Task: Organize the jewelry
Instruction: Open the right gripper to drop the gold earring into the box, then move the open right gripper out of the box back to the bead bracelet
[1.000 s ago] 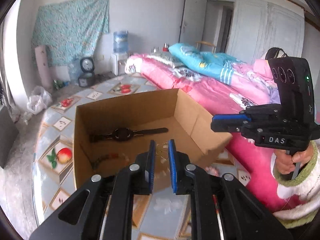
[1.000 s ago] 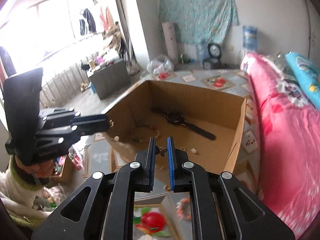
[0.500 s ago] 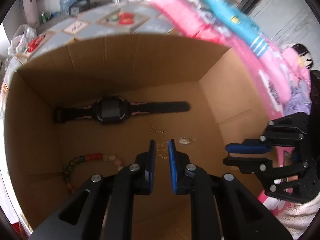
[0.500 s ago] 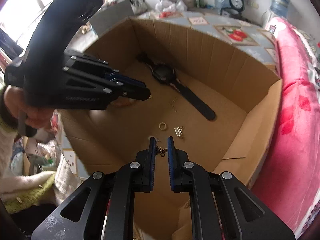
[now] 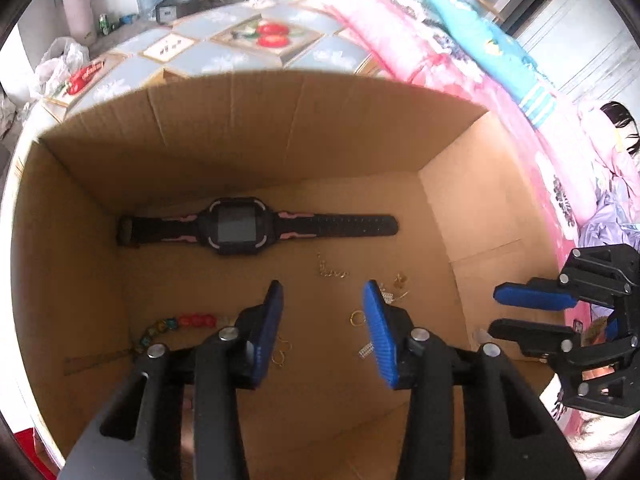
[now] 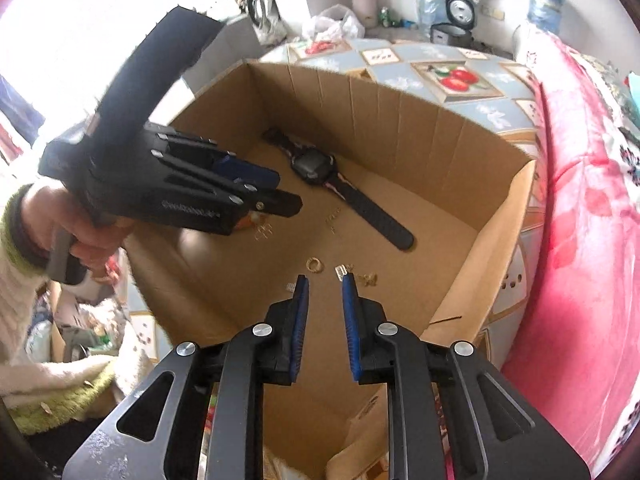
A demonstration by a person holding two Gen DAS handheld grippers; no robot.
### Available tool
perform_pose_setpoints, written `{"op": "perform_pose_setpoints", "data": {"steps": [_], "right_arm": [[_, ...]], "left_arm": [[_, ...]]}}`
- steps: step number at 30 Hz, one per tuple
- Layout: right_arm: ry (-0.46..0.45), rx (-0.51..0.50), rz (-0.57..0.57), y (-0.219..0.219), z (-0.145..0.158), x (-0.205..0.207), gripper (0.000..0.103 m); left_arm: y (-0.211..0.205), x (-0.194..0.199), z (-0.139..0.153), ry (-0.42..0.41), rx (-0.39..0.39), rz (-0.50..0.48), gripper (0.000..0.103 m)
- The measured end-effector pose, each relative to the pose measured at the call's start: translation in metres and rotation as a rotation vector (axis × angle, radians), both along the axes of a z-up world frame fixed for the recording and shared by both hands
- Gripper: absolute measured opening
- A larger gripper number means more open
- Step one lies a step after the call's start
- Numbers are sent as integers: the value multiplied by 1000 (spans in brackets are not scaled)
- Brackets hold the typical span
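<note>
1. Left gripper (image 5: 323, 304) over the box floor, pointing steeply down; jaws just opened, blue pads well apart, nothing between them.
2. Right gripper (image 6: 325, 294) above the near part of the box (image 6: 404, 120); jaws just parted to a narrow gap, nothing clamped. Seen in the left view at the right edge (image 5: 516, 308), past the box's right wall.
3. Just beside the left gripper's pads: thin gold hoops (image 5: 282, 350) by the left pad, a gold ring (image 5: 357, 317) and a small silver piece (image 5: 366, 349) by the right pad.
4. Left of those, a bead bracelet (image 5: 176, 326) with red and green beads, near the box's left wall.
5. Slightly farther in, a small gold charm (image 5: 400, 280) and a short gold chain (image 5: 330, 270), apart from each other.
6. Farther still, a black watch (image 5: 236, 230) with pink strap marks, flat and stretched along the back wall.
7. In the right view, the ring (image 6: 314, 265) and charm (image 6: 368, 279) just ahead of the fingertips, the watch (image 6: 316, 166) beyond.
8. Hand (image 6: 86, 236) in a white fuzzy sleeve gripping the left gripper's handle.
9. Beyond the box (image 5: 280, 128): fruit-patterned tablecloth (image 5: 224, 48), pink bedding (image 5: 420, 40) on the right.
</note>
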State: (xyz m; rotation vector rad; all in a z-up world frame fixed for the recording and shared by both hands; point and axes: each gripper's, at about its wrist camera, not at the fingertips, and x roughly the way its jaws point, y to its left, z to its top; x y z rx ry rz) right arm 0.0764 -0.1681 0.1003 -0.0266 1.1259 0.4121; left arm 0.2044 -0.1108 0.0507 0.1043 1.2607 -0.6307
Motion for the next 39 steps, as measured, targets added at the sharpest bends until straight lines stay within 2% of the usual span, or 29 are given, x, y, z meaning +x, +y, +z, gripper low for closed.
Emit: {"op": "perform_pose_setpoints", "data": {"steps": [5,7,13,17,20,23,28,32,36,39], "right_arm": [[-86,74,-81,0,23,-20,31],[-121,126,-109,2,30,-33,41],[-226,213,-106,16,44,-89,63],[-252,252,-99,28,39,-117,70],[-255,244,-88,36,31,-135,75],[-259,219,-81,41,21,-150,81],[-238,100,-98,50,1,-160,89],[-225,6,-130,56,-17,-160,93],[-239,-82,-200,59,-33,-163,93],[-267,-168,-230,60,-39,-168,95]], "left_arm": [[13,-19,30,-111,-83,7,47],[22,-32,43,-162,-112,7,52],[71,-92,84,-308,-200,63,75],[106,-136,93,-422,-193,112,84],[131,-165,84,-438,-200,152,89],[142,-188,61,-429,-172,201,89],[145,-209,19,-379,-110,254,90],[134,-209,-18,-341,-3,268,90],[117,-203,-43,-340,113,270,90],[109,-199,-52,-344,146,258,90]]}}
